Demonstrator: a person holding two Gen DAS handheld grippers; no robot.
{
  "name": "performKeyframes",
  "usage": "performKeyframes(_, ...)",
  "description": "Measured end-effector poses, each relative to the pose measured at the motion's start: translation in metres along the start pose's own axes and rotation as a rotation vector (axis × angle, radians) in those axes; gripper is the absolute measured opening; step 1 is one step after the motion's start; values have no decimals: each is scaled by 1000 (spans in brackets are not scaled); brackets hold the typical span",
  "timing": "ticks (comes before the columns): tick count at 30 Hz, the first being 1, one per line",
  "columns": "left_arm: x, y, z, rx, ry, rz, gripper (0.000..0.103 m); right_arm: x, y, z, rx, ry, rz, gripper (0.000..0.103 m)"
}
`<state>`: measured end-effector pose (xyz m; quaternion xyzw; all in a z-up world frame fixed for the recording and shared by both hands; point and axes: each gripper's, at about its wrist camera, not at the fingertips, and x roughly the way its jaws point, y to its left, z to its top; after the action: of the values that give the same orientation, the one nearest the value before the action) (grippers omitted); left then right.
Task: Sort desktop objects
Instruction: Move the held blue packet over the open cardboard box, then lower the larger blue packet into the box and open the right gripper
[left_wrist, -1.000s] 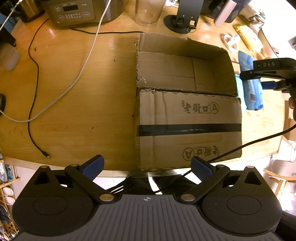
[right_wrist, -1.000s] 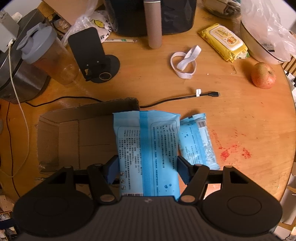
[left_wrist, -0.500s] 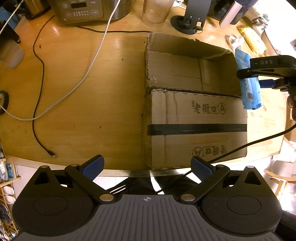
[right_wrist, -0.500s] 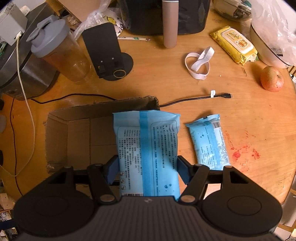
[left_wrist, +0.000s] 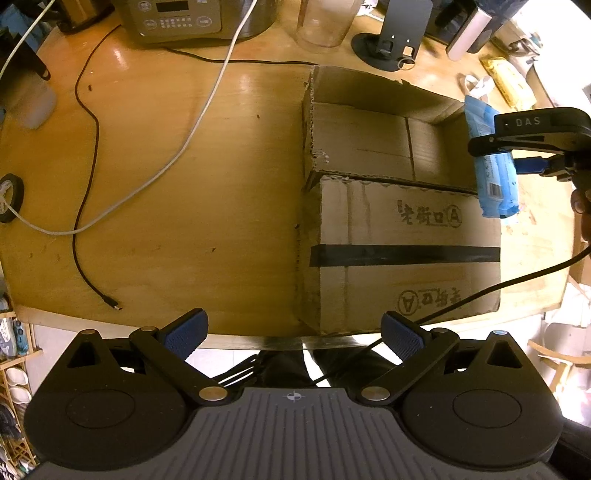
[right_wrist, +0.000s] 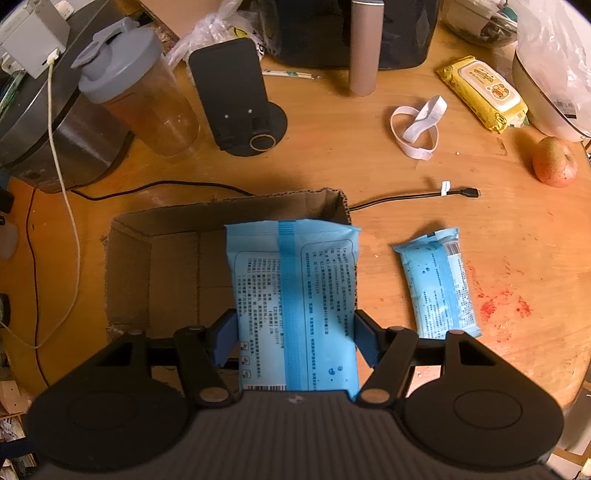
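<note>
1. Right gripper (right_wrist: 295, 339) has its blue pads squeezed onto both sides of a big blue wipes pack (right_wrist: 295, 306), so that one's firmly held and hanging off the table.
2. From my right wrist view the pack hangs over the right-hand end of the open cardboard box (right_wrist: 162, 273), overlapping the box's right wall. Can't tell how high above it.
3. Left gripper (left_wrist: 291, 334) is spread wide with nothing between the pads, sitting over the near table edge, in front of the box's closed flap.
4. On my left wrist view the right gripper (left_wrist: 532, 147) shows at the box's far right corner with the pack dangling under it.
5. Smaller blue pack (right_wrist: 437, 284) lies flat on the table just right of the box, apart from it.
6. Black cable end (right_wrist: 469, 192) is past the box's far right corner.
7. Apple (right_wrist: 554, 167) is well off to the box's right.
</note>
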<state>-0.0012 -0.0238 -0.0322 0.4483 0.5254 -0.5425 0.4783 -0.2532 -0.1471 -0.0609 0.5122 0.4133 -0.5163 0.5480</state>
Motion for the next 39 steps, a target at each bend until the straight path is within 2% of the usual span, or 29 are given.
performKeyframes(23, 0, 10, -1, -23, -3, -13, 103, 3, 26, 2, -35, 18, -1, 65)
performKeyframes(39, 6, 11, 0, -41, 10, -33, 103, 12, 33, 9, -58, 83, -25, 65)
